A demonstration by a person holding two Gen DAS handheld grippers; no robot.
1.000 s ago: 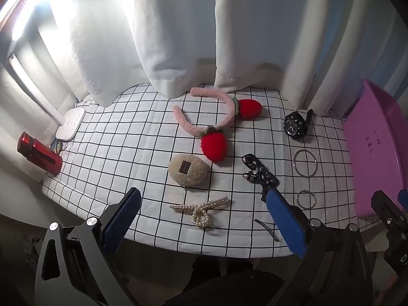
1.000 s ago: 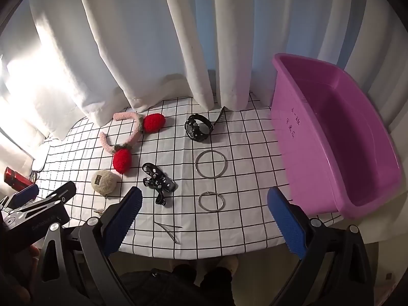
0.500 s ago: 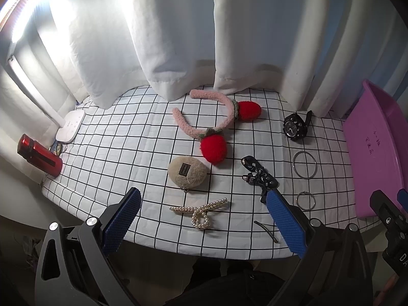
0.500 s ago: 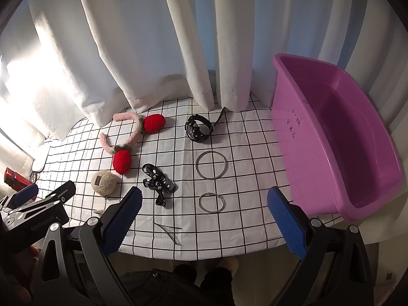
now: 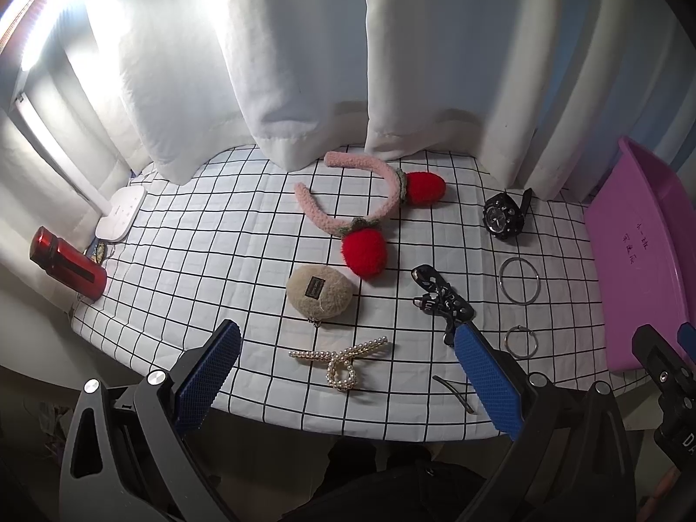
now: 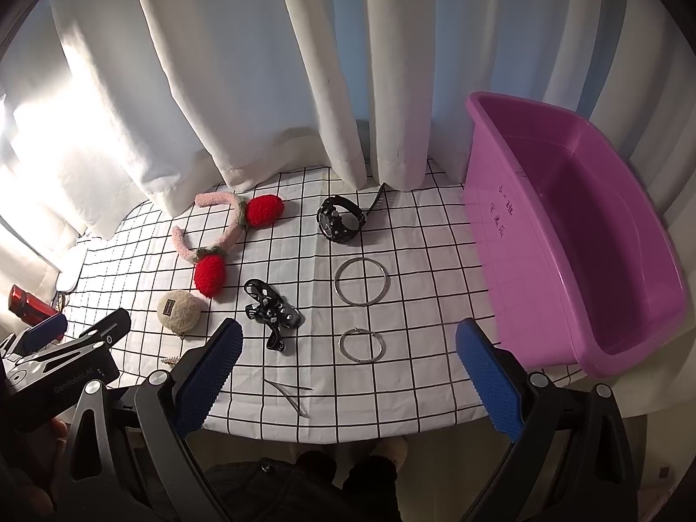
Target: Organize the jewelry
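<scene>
On the checked cloth lie a pink headband with red strawberries [image 5: 361, 206], a beige fuzzy clip [image 5: 319, 292], a pearl bow clip [image 5: 341, 361], a black hair claw [image 6: 272, 311], a black watch [image 6: 339, 219], a large ring [image 6: 362, 280], a small ring [image 6: 362, 345] and a thin hairpin [image 6: 289, 393]. The purple bin [image 6: 578, 235] stands at the right. My left gripper [image 5: 348, 376] is open above the front edge, near the pearl clip. My right gripper [image 6: 348, 376] is open above the front edge, near the small ring. Both are empty.
A red bottle [image 5: 67, 263] and a white flat device [image 5: 122, 213] sit at the table's left edge. White curtains [image 5: 304, 65] hang along the back. The table's front edge [image 6: 348, 433] lies just ahead of both grippers.
Both grippers have drawn back and risen very slightly; the objects sit a little lower and smaller in view. Nothing on the table has moved.
</scene>
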